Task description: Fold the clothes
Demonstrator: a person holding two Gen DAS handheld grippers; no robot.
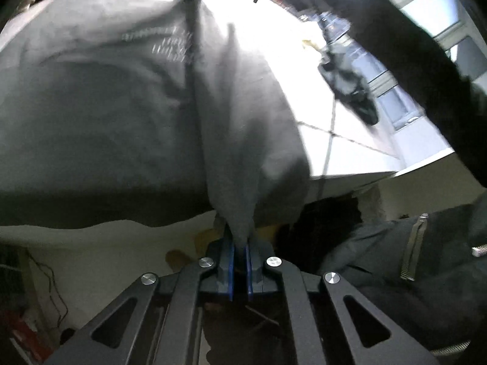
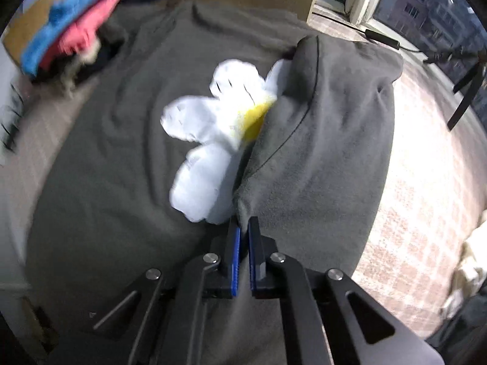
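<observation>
Grey knit pinched in both tongs. Left tongs (image 1: 240, 254): pressed together on a gathered fold of the grey sweatshirt (image 1: 127, 115), cloth rising from the pads and hanging in front of the lens. Right tongs (image 2: 243, 237): clamped on a folded edge of the same sweatshirt (image 2: 319, 152), which lies spread below on a pale patterned surface (image 2: 426, 182); floor or bed, cannot tell.

Key relation: folded flap to the right of the right tongs, fold line running away from the pads toward the far hem; white flower patch (image 2: 210, 140) with yellow centre just left of that line, partly tucked under the flap. Judgement: next move likely carries the flap across the flower side, with the right tongs nearer.

Outward: pile of blue and pink clothes (image 2: 70, 24) at far left. Dark sleeve (image 1: 404, 48) upper right in left view. Pale stitched marks on the cloth, blurred, not readable. No brand legible.
</observation>
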